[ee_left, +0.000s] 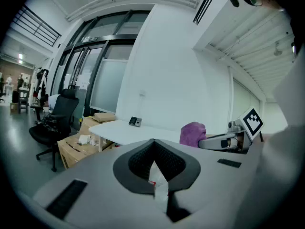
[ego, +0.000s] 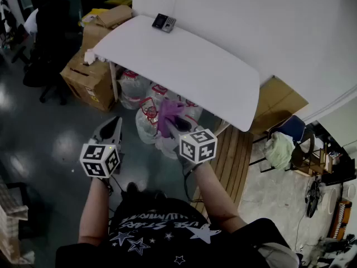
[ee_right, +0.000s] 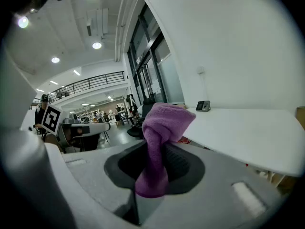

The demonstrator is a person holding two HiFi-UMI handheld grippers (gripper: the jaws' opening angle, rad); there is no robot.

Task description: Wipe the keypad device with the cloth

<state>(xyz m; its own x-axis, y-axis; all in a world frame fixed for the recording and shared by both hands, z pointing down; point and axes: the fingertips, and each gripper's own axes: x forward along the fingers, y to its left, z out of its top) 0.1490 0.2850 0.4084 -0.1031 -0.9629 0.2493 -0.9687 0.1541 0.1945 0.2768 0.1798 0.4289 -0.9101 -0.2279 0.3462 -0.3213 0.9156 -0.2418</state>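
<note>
Before the table (ego: pixel 184 66), the raised right hand-held gripper (ee_right: pixel 155 168) clamps the cloth (ee_right: pixel 167 120).

Keypad device (ego: pixel 164 22) on table (ego: pixel 189 71), boxes (ego: pixel 92 77) at left

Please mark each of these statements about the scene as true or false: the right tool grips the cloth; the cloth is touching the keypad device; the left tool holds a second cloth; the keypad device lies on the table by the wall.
1. The right tool grips the purple cloth. True.
2. The cloth is touching the keypad device. False: the device sits at the far edge of the white table, and the cloth is held in the air short of the table.
3. The left tool holds a second cloth. False: its jaws are shut with nothing between them.
4. The keypad device lies on the table close to the wall. True.
</note>
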